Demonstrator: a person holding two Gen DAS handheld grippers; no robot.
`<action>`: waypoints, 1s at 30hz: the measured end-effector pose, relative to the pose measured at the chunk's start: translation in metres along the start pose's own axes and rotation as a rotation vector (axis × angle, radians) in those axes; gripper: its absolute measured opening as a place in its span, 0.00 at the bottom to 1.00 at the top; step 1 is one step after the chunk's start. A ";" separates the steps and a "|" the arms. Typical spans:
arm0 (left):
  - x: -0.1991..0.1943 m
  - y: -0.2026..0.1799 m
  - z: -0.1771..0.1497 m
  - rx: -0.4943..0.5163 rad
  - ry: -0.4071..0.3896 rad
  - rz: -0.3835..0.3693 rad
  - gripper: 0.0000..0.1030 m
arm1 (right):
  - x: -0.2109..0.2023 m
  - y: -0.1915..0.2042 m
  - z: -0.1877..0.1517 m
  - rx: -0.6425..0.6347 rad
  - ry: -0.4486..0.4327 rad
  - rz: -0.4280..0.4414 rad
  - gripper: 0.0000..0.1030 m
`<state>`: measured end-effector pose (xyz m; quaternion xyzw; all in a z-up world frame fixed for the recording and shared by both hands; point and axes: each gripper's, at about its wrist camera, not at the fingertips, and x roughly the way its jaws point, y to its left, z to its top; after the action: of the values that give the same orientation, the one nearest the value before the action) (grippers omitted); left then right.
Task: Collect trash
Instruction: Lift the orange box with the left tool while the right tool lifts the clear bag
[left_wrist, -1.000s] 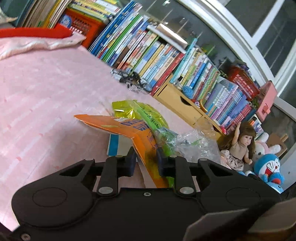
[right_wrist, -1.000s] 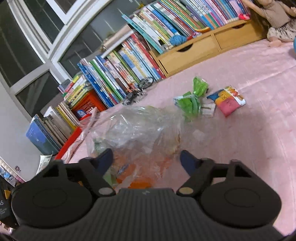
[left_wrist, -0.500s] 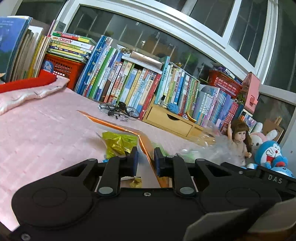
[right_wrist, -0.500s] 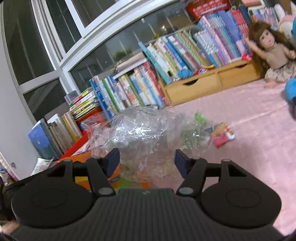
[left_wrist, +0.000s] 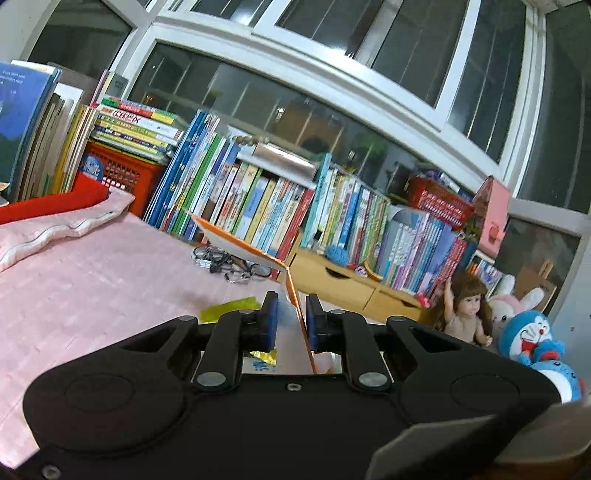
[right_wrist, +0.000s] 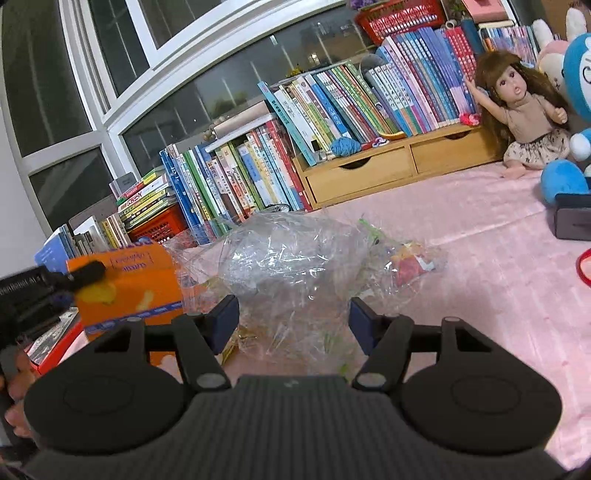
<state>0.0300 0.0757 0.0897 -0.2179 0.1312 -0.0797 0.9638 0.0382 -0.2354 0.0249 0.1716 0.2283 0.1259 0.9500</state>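
Note:
My left gripper (left_wrist: 290, 306) is shut on a flat orange snack packet (left_wrist: 240, 247), which sticks up and away from the narrow jaws above the pink bed (left_wrist: 92, 280). A yellow-green wrapper (left_wrist: 229, 308) lies on the bed just under it. In the right wrist view the same orange packet (right_wrist: 125, 280) hangs at the left in the left gripper (right_wrist: 74, 286). My right gripper (right_wrist: 293, 317) has wide jaws closed on a crumpled clear plastic bag (right_wrist: 295, 258). A green wrapper (right_wrist: 371, 230) and a red packet (right_wrist: 410, 264) show through the bag.
A long row of books (left_wrist: 258, 206) and low wooden drawers (right_wrist: 369, 173) line the window side. A doll (right_wrist: 524, 114) and plush toys (left_wrist: 532, 332) sit at the right. Glasses (left_wrist: 229, 258) lie on the bed. A pink pillow (left_wrist: 55, 229) is at the left, a dark box (right_wrist: 572, 218) at the right.
The left gripper has risen and tipped up, lifting the orange packet off the bed and away from the green wrappers. The right gripper also tipped up, with the clear bag still between its fingers.

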 end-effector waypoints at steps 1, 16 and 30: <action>-0.003 -0.001 0.001 0.000 -0.004 -0.010 0.14 | -0.002 0.001 -0.001 -0.008 -0.001 0.001 0.66; 0.004 -0.013 -0.045 0.127 0.213 -0.095 0.32 | 0.001 0.007 -0.034 -0.096 0.082 -0.020 0.66; -0.015 -0.039 -0.056 0.259 0.142 -0.068 0.21 | -0.023 0.011 -0.036 -0.114 0.016 -0.006 0.65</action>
<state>-0.0037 0.0221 0.0614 -0.0898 0.1800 -0.1440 0.9689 -0.0005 -0.2227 0.0082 0.1154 0.2287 0.1374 0.9568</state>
